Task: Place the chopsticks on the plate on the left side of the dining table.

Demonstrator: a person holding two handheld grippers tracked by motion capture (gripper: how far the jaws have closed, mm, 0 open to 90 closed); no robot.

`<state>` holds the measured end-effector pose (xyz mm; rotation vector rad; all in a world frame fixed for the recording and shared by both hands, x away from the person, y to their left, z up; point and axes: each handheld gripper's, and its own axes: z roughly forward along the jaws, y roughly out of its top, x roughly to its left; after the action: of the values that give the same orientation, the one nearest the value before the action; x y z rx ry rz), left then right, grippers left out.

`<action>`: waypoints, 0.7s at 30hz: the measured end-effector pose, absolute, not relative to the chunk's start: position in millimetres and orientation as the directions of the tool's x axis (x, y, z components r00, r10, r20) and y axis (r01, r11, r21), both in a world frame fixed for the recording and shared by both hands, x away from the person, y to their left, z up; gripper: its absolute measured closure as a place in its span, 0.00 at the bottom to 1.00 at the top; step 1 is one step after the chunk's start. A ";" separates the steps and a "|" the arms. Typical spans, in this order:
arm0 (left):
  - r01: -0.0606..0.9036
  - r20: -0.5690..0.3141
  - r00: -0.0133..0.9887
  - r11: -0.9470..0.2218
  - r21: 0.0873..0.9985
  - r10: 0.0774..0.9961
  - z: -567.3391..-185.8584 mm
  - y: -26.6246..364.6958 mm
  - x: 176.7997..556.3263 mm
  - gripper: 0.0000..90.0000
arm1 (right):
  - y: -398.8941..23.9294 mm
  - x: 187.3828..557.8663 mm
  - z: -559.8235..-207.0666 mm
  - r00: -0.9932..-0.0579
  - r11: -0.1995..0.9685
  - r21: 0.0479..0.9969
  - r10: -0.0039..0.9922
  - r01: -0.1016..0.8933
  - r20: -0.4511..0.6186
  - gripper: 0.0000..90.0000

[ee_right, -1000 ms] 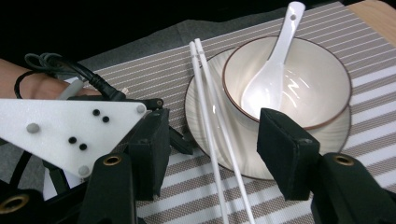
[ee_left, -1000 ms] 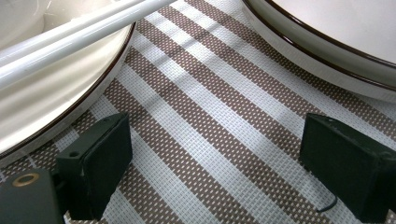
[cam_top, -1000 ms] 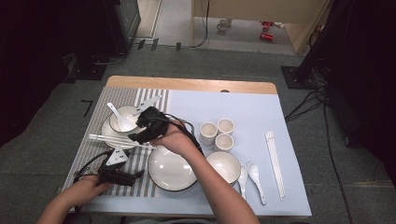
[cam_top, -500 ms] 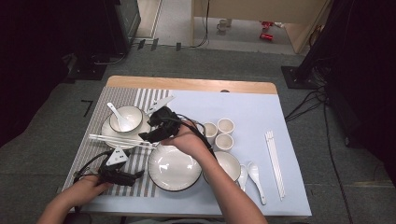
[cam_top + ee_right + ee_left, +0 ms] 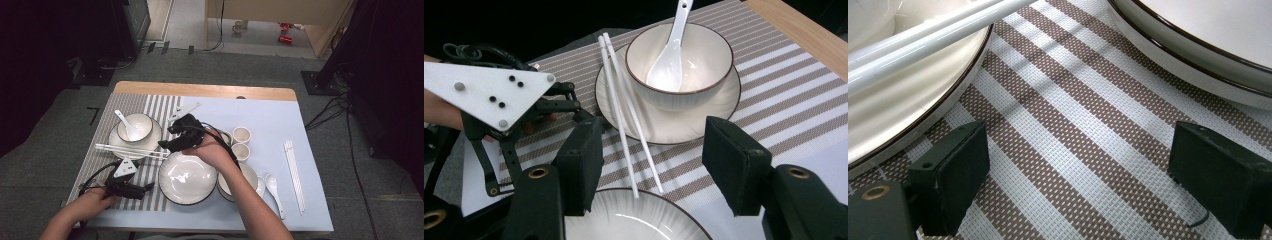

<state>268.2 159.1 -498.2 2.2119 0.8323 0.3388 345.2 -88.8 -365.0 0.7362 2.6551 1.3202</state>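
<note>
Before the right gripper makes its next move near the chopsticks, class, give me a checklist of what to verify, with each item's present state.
1. Right gripper jaws open and holding nothing: ok.
2. Chopsticks lie together, side by side, ends resting on the saucer rim: ok.
3. Right gripper lined up with the chopsticks: ok in the right gripper view; their near ends lie between the jaws, farther off.
4. Left gripper kept apart, low on the striped mat, jaws open: ok.
5. Spoon sits in the bowl, off the chopsticks: ok.
6. Large plate beneath the right hand, a knock risk: cannot tell the height above it.
</note>
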 end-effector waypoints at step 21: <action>0.460 -0.009 0.756 -0.521 0.719 0.654 -498.2 159.2 268.3 0.11 | -119.4 338.1 -370.9 -0.872 0.511 0.769 0.475 0.385 0.121 0.39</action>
<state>268.3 159.2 -498.2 2.2142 0.8301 0.3404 338.1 -119.4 -370.9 0.7533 2.6377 1.3015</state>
